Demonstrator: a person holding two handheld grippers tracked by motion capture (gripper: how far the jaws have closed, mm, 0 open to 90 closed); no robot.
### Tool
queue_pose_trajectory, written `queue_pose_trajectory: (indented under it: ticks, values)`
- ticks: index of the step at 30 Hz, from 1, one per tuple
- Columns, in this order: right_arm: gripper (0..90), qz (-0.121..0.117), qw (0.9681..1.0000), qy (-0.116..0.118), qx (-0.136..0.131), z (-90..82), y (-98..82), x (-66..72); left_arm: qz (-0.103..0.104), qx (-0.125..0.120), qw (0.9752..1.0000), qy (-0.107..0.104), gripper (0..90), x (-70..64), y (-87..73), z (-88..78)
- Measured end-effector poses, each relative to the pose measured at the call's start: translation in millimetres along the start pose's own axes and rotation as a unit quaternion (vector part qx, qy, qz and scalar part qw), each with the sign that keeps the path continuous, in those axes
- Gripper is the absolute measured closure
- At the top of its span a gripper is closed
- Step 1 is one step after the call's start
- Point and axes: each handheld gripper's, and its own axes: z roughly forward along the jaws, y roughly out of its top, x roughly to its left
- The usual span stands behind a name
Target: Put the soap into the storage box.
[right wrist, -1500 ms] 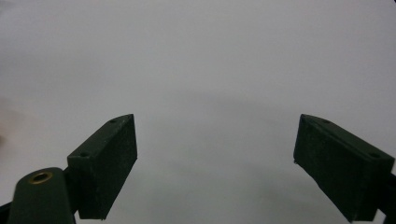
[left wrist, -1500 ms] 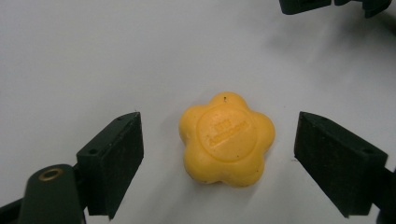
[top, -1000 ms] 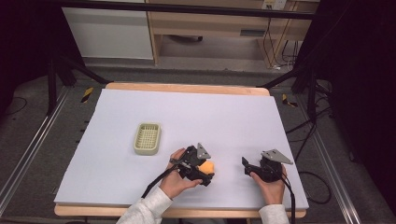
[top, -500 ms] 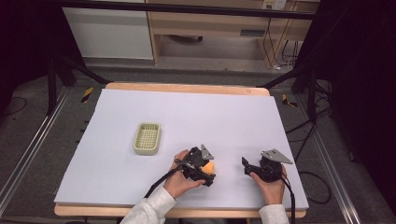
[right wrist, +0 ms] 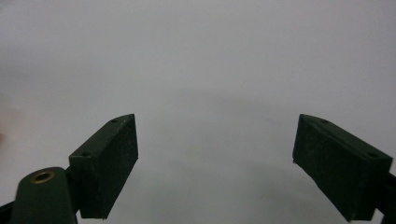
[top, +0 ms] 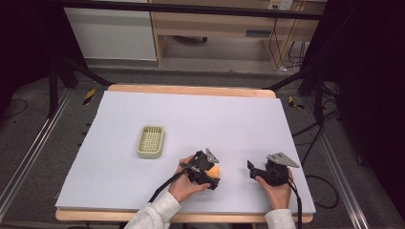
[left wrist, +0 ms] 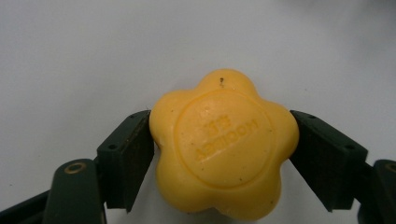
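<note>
I had the left gripper [top: 208,172] clamped on the yellow soap [left wrist: 224,142], a flower-shaped bar with a round embossed stamp on its face. In the left gripper view, both black pads [left wrist: 128,156] pressed against the bar's sides, one on each flank. From the high view, the soap [top: 213,170] sat near the front edge of the table [top: 239,119], roughly at its middle, just right of my left hand [top: 184,183]. The pale green basket [top: 151,141] lay well apart from it, farther back and to the left. My right gripper [top: 251,168] rested near the front right, its jaws spread wide with only bare table surface between them in the right gripper view.
</note>
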Motion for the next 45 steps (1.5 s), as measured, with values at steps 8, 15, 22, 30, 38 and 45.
queue_pose_trajectory:
  ticks: [8,15,22,30,38,45]
  values:
    - [14.5,0.0,1.0,0.0,0.0,0.1,0.0,0.0,0.002,0.006,1.0,0.003,23.9,-0.6,0.6,4.0]
    - [14.5,-0.001,1.0,0.001,0.001,0.1,0.1,0.0,-0.002,0.009,0.9999,0.006,24.3,-1.5,0.8,7.4]
    - [14.6,-0.003,1.0,0.0,0.001,0.3,0.0,0.2,-0.005,0.01,0.9999,0.009,24.5,-2.4,0.9,7.6]
    - [14.8,-0.003,1.0,0.0,0.001,0.3,0.0,0.2,-0.011,0.006,0.9999,0.011,25.0,-3.6,0.1,7.8]
    - [14.9,-0.001,1.0,0.002,0.002,0.5,0.1,-0.3,-0.014,0.0,0.9997,0.019,25.2,-5.4,-0.9,7.5]
    - [14.9,0.0,1.0,0.001,0.002,0.8,0.2,-0.4,-0.005,0.006,0.9999,0.011,25.3,-7.6,-1.6,4.6]
